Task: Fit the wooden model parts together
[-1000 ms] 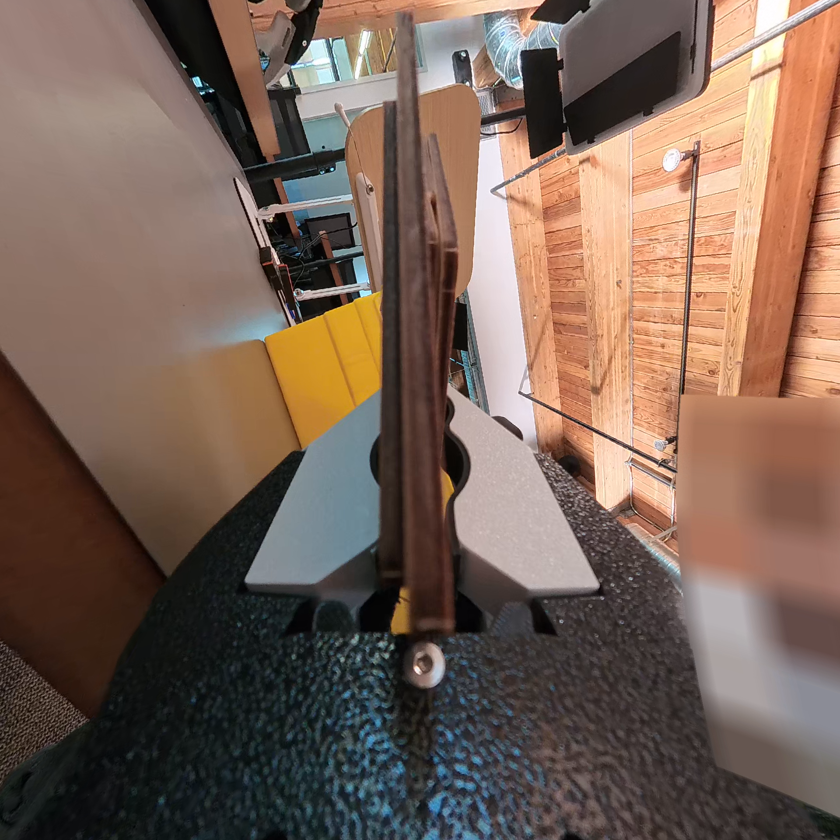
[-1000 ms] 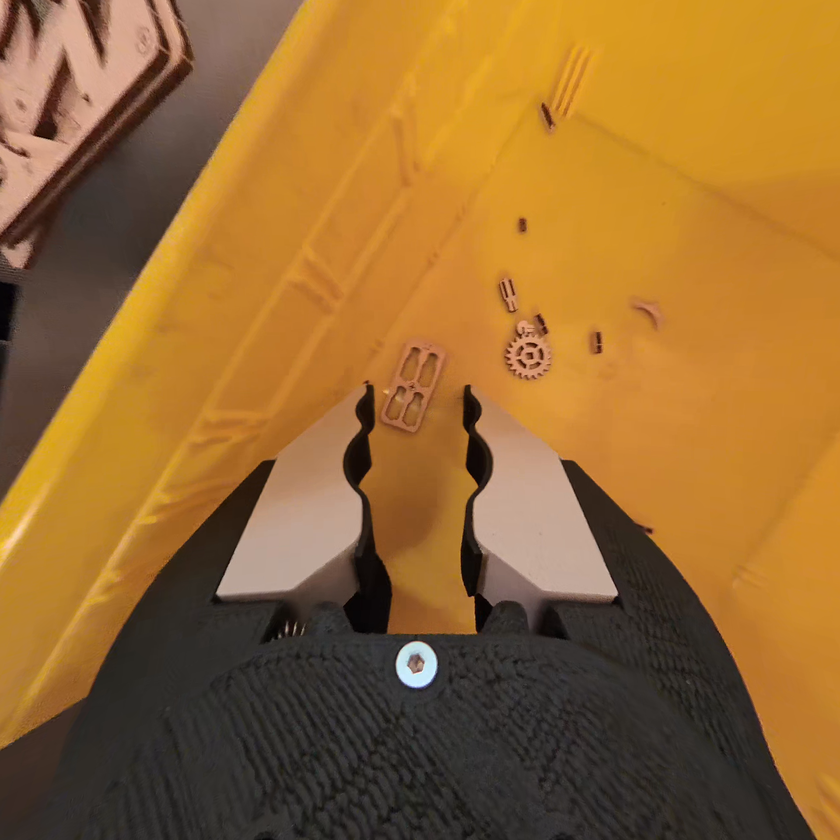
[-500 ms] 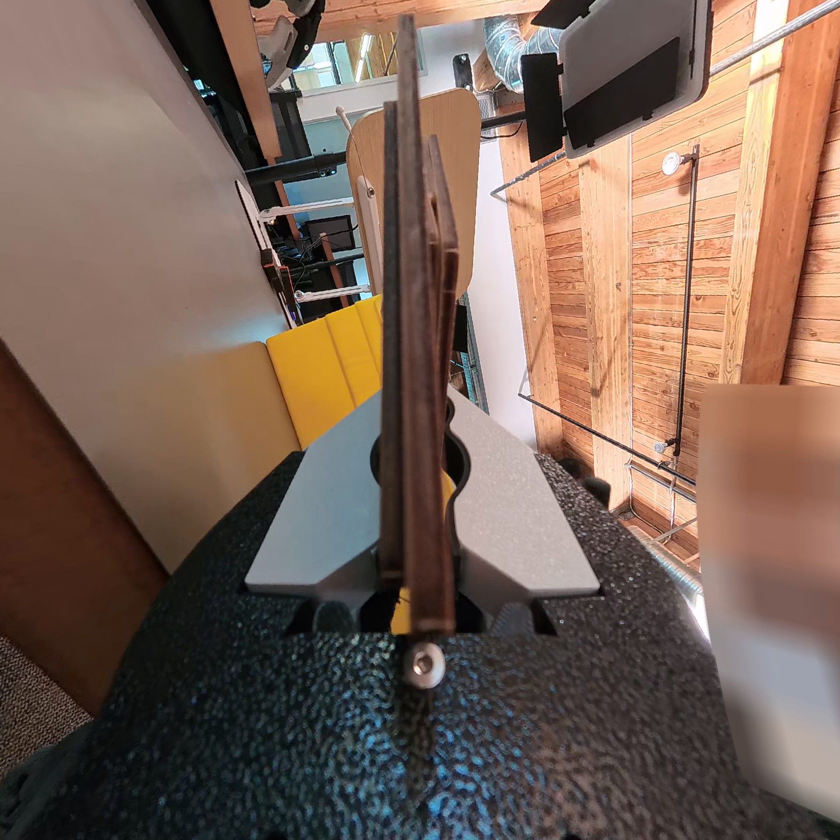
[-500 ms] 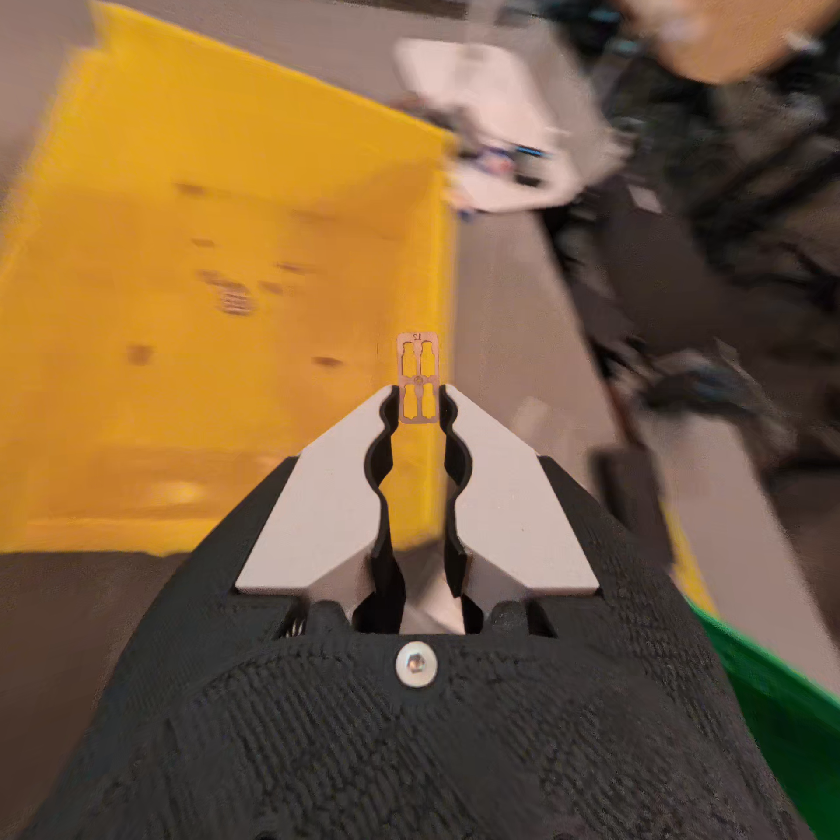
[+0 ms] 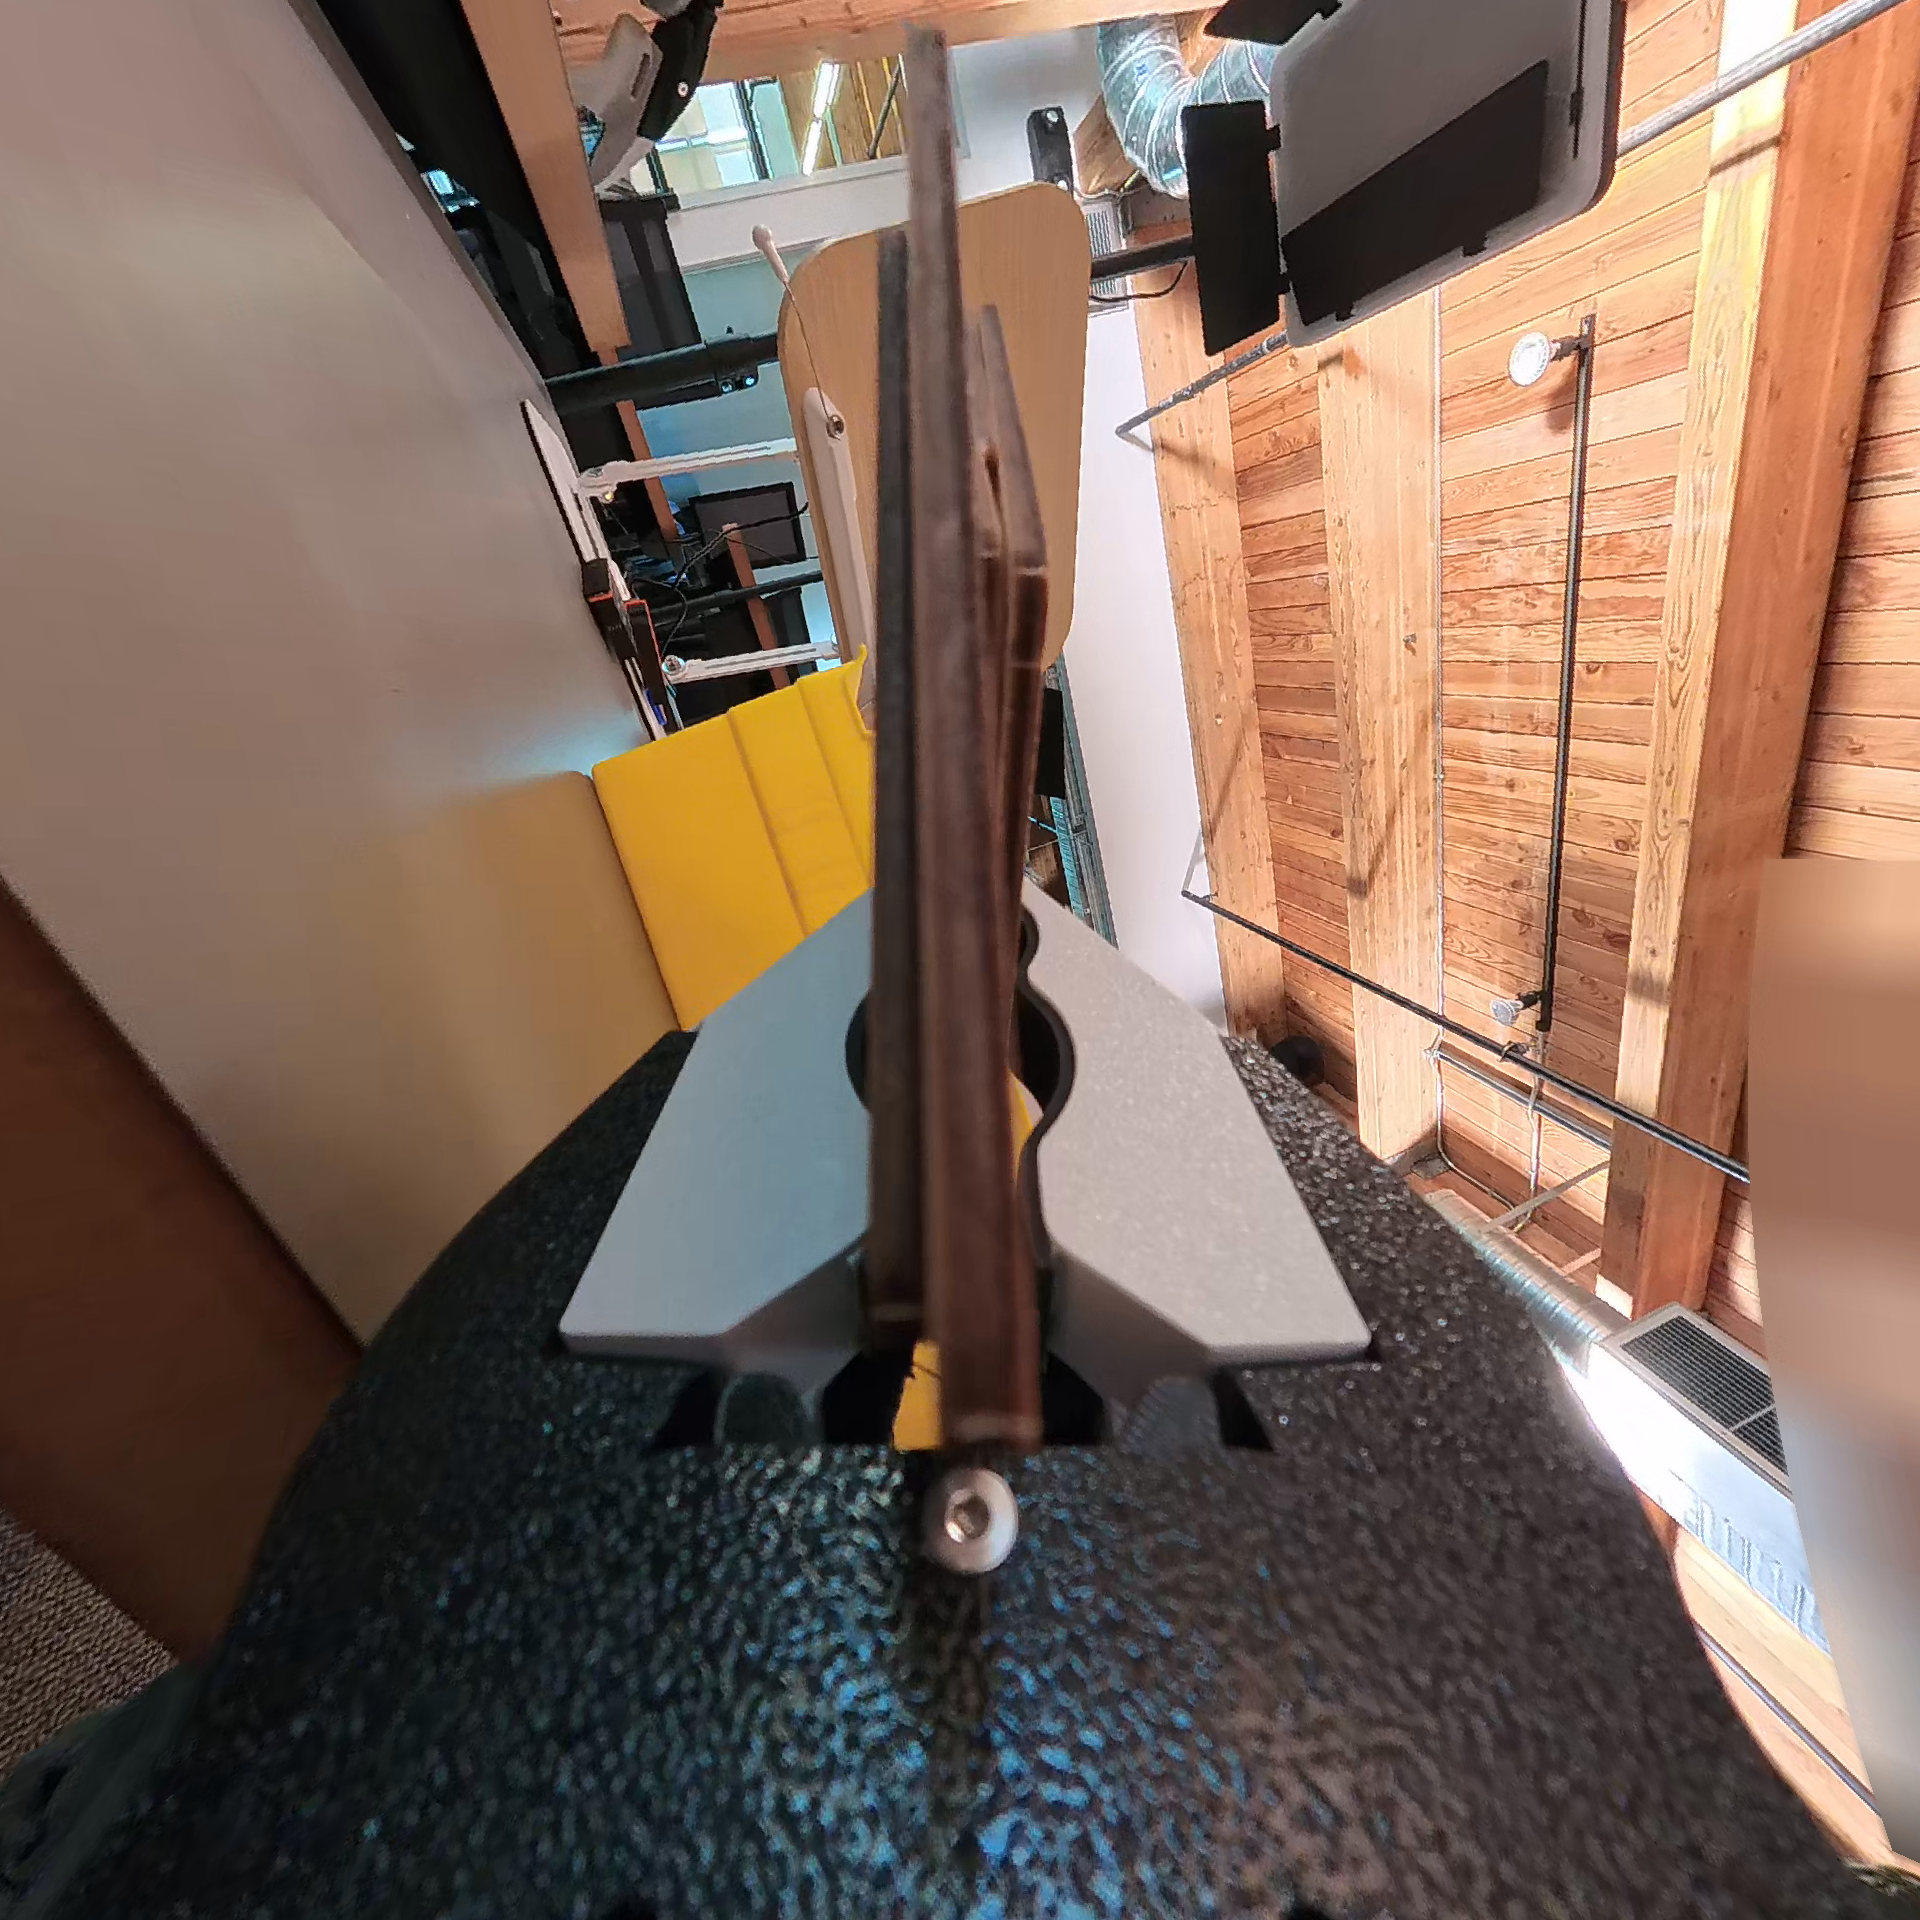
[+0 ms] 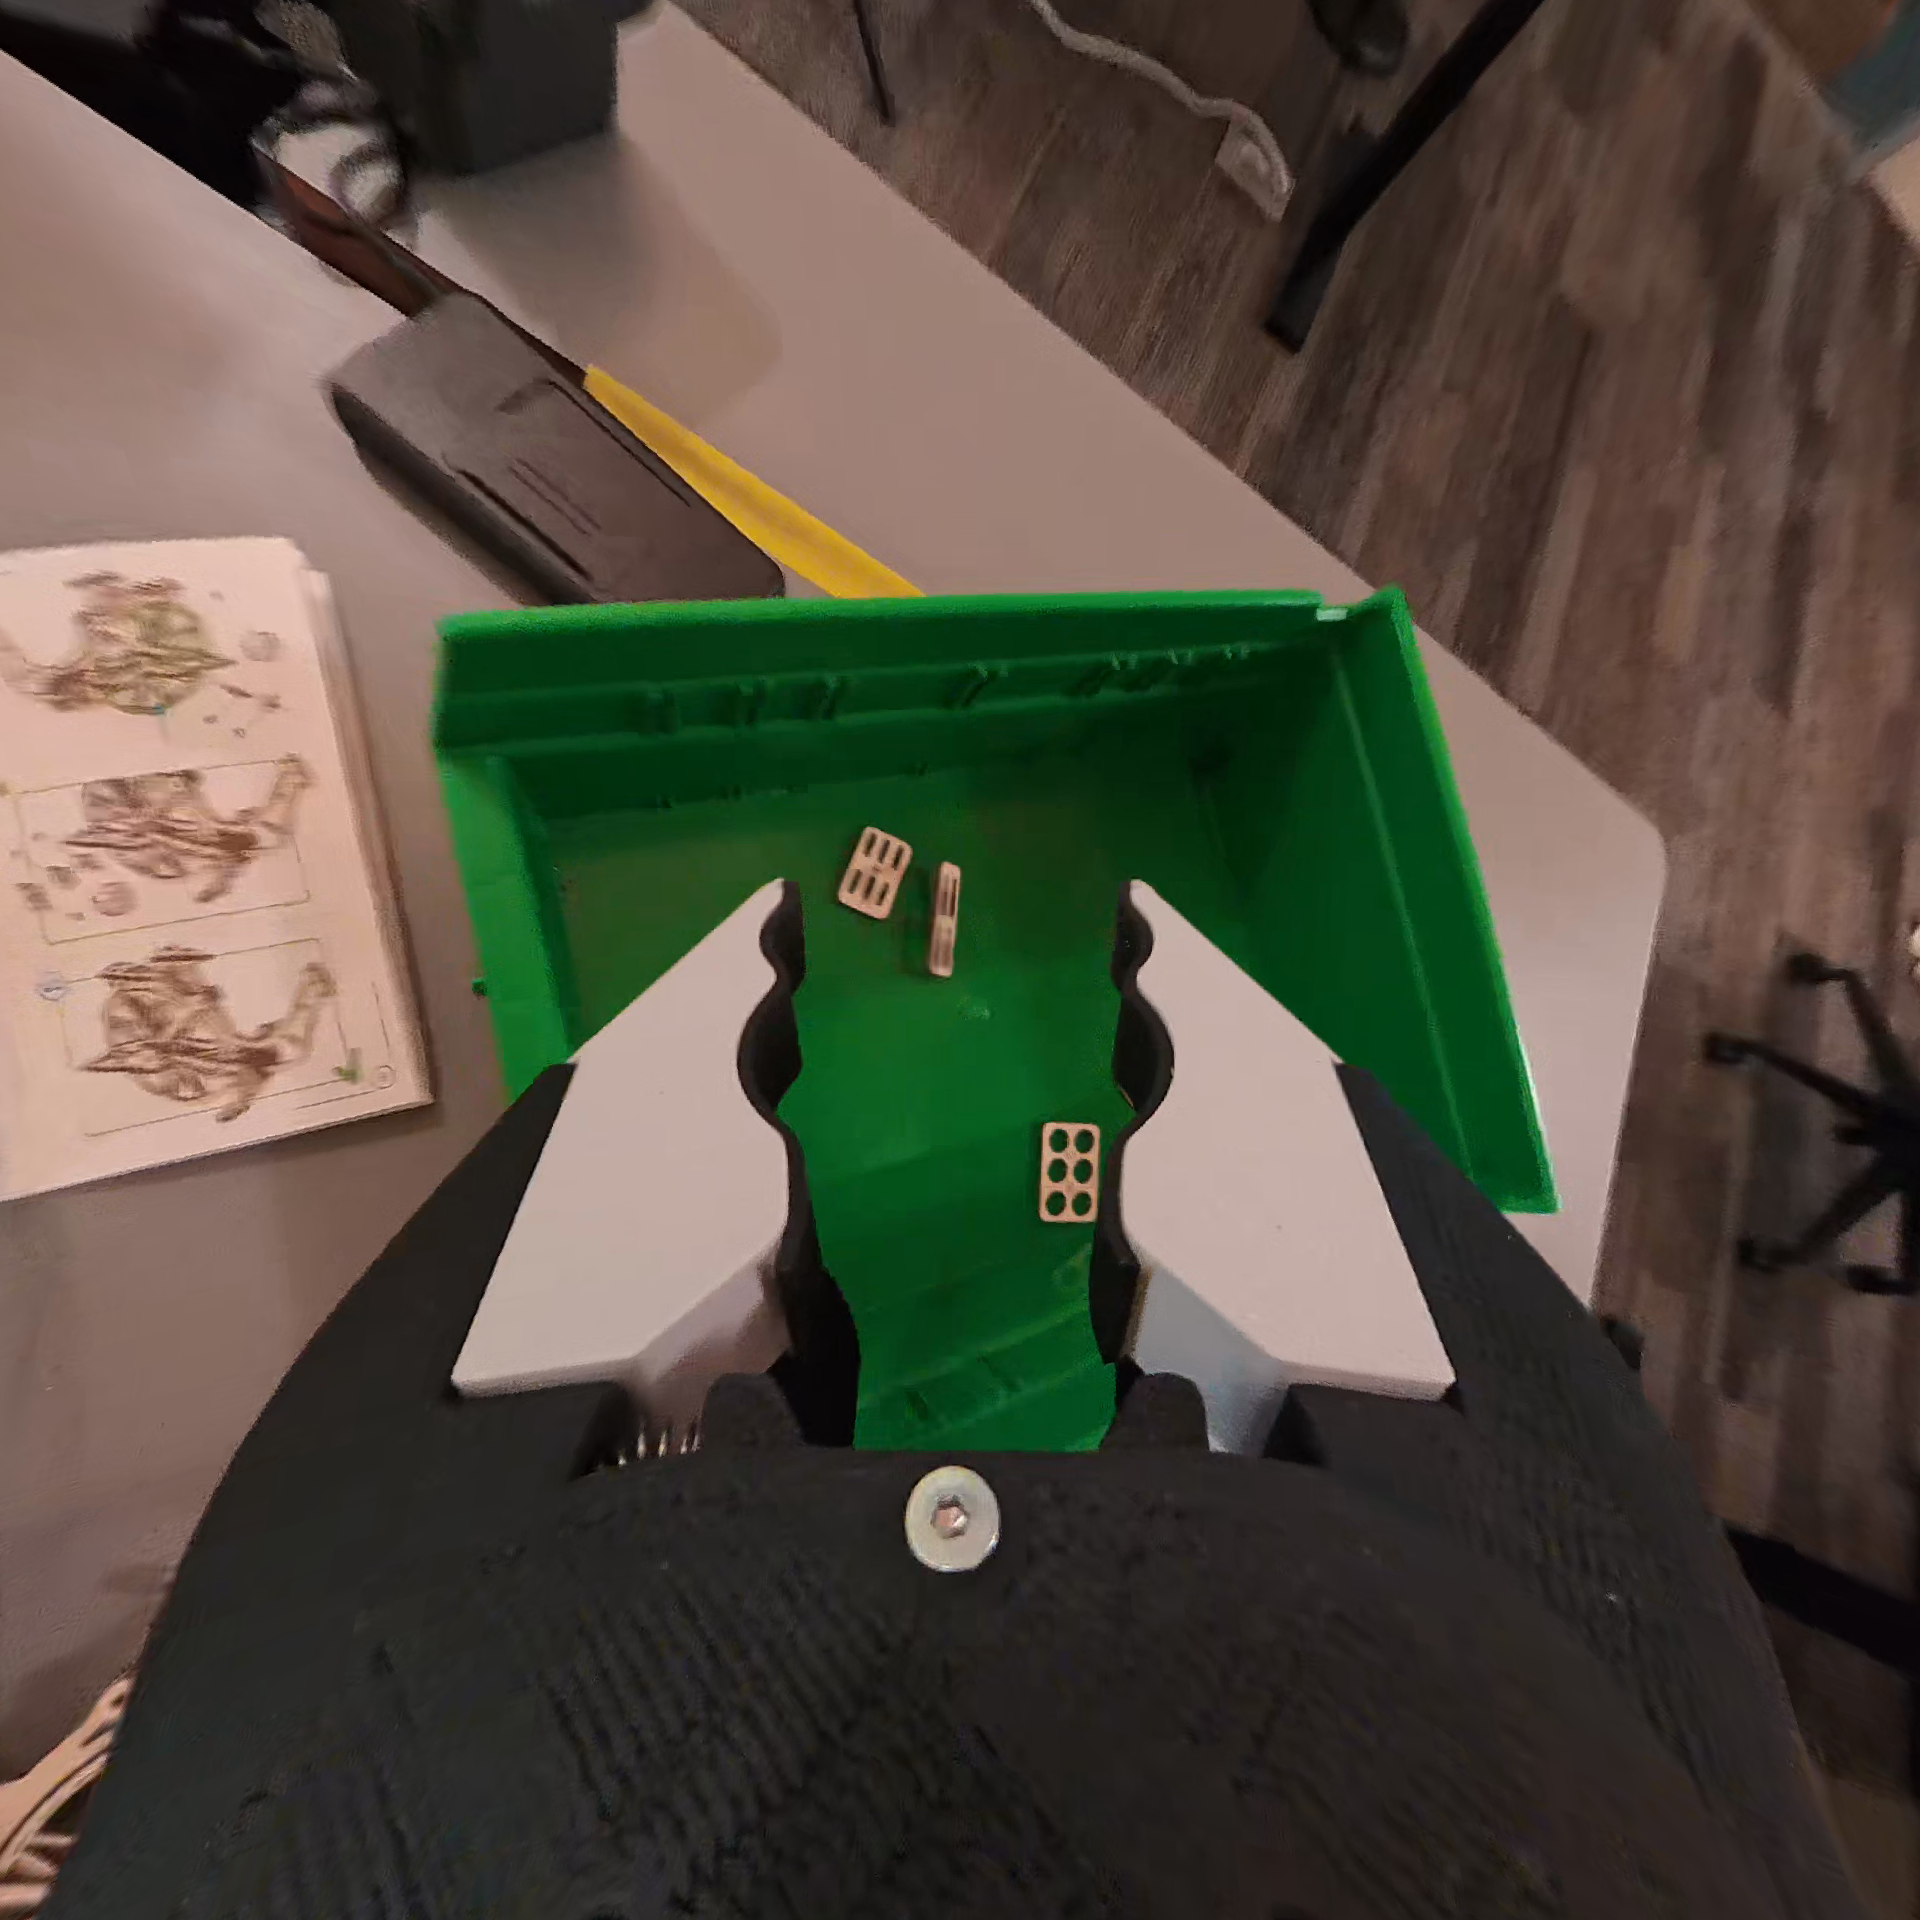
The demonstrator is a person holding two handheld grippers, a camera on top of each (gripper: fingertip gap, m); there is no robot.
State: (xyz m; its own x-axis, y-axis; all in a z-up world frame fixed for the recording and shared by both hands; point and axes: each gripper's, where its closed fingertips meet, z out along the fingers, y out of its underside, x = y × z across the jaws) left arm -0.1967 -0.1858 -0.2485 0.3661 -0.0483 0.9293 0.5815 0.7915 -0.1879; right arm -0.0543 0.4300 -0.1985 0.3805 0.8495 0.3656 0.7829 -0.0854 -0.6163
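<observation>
Grey table point(image 6: 156, 416), green bin point(image 6: 1351, 831)

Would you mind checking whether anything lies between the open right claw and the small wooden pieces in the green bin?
Nothing visible does. The right claw is open above the green bin, and the three small wooden pieces, and, lie bare on its floor; the last lies close beside the right finger.

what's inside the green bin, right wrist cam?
Three small wooden pieces lie on the green bin floor: a slotted plate, a narrow strip, a six-hole plate. The open right gripper covers the near floor.
</observation>
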